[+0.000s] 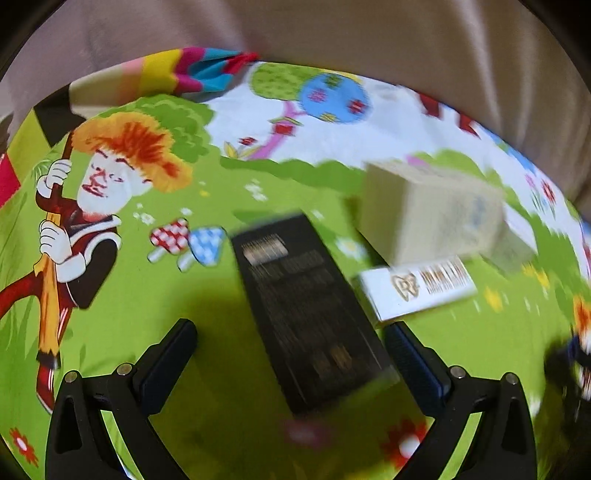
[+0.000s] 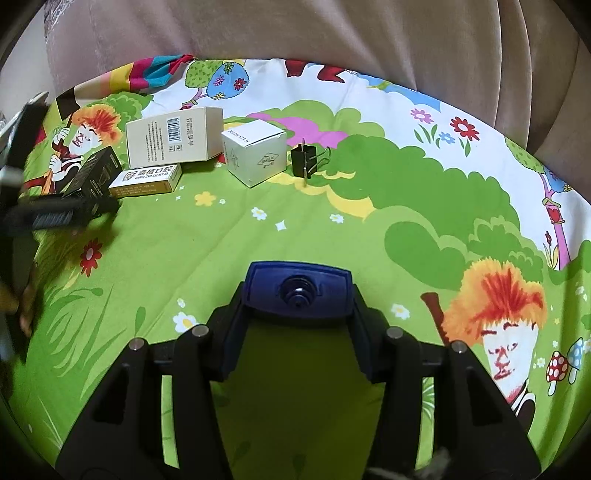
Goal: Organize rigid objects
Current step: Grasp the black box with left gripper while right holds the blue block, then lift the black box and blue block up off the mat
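Our right gripper [image 2: 297, 332] is clamped on a dark blue plastic block with a round metal stud in its face [image 2: 297, 290], the block wedged between both fingers just above the cloth. Our left gripper [image 1: 291, 354] has its jaws spread wide, and a long black rectangular box with pale printed text [image 1: 306, 317] lies between them; that view is blurry, so we can't tell if either pad actually touches the box, though there's clear daylight on the left side. Just beside the black box sits a flat white carton with a gold logo and lettering [image 2: 146, 180], and behind that stands a bigger cream cardboard box with a barcode [image 2: 173, 137]. To its right is a white cube-shaped box with a small line drawing on it [image 2: 255, 153], and next to that a black metal binder clip with wire handles [image 2: 304, 160], standing apart from the cube. Everything sits on a bright green cartoon-print sheet with orange-haired figures, flowers and mushrooms [image 2: 229, 251]. A striped multicoloured cloth [image 2: 147, 75] is bunched at the far edge, and beige fabric in soft folds [image 2: 332, 33] fills the background.
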